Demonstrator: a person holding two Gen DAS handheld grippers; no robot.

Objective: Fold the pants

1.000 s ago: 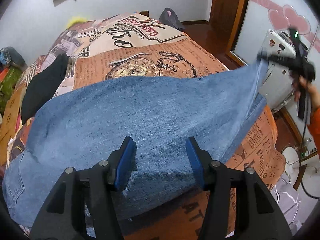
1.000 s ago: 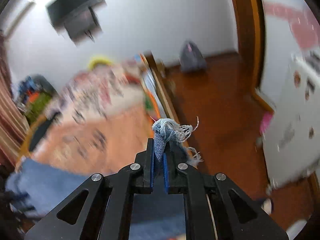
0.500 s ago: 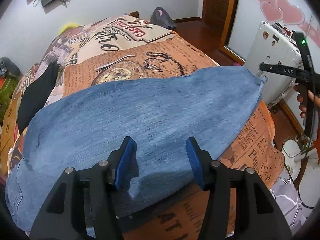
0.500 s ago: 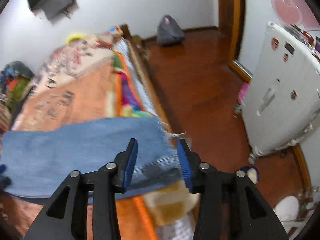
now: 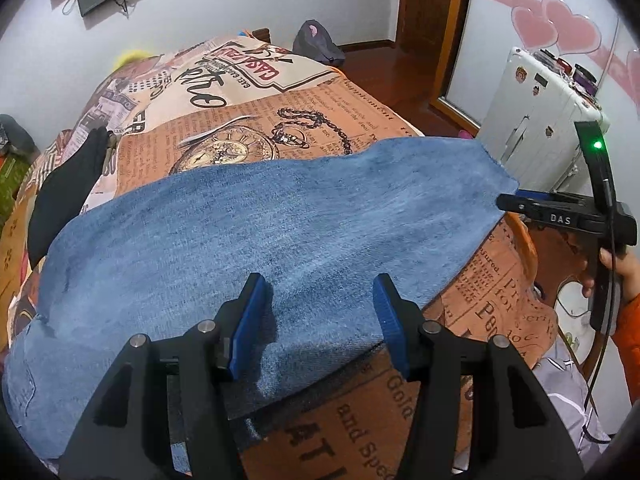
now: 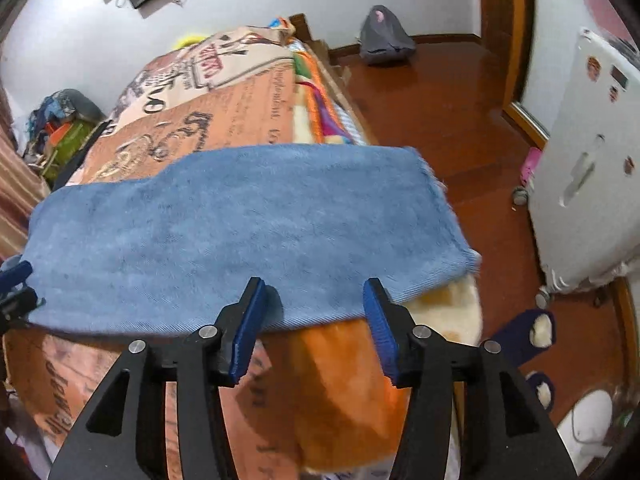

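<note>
Blue jeans (image 5: 260, 232) lie flat across the printed bedspread (image 5: 304, 104), one leg stretched right to a frayed hem (image 6: 440, 200) at the bed's edge. My left gripper (image 5: 320, 284) hovers open over the near edge of the jeans at mid-leg, pads clear of the cloth. My right gripper (image 6: 314, 284) sits over the near edge of the leg by the hem. Its jaws are opening; the denim edge shows between them, but the pads do not press on it. From the left wrist view the right gripper (image 5: 516, 200) pokes in beside the hem, held by a hand (image 5: 616, 272).
A black garment (image 5: 68, 196) lies on the bed's left side. A white suitcase (image 6: 592, 160) stands on the wooden floor (image 6: 440, 92) to the right, with dark slippers (image 6: 524, 332) near it. A grey bag (image 6: 384, 36) rests by the far wall. Clutter (image 6: 60, 120) is piled at the left.
The right gripper let go of the frayed hem and its jaws spread; the lifted leg end dropped flat onto the bed. The right gripper sank toward the bed edge. The left gripper stayed open.
</note>
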